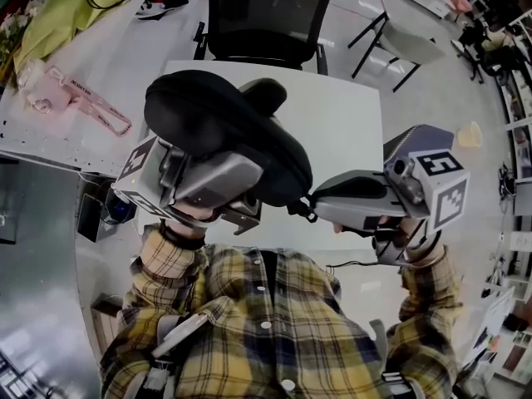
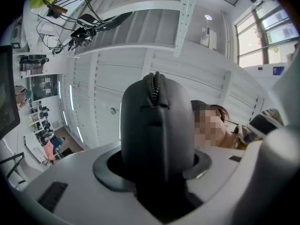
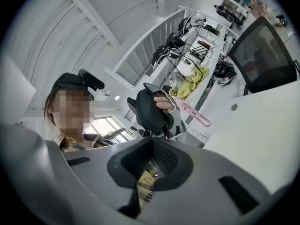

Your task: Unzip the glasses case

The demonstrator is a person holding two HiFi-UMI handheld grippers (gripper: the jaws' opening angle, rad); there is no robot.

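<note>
A black zipped glasses case is held up in the air above the white table, and my left gripper is shut on it from below. In the left gripper view the case stands upright between the jaws of the left gripper, with its zipper seam running up the middle. My right gripper points its tips at the case's right end. In the right gripper view the case sits some way off, with a finger on it. The right gripper shows only a narrow slit, and nothing is seen between its pads.
The white table lies under both grippers. A black mesh office chair stands at its far side. On a table to the left lie a pink item and a green cloth. A folding table stands at the back right.
</note>
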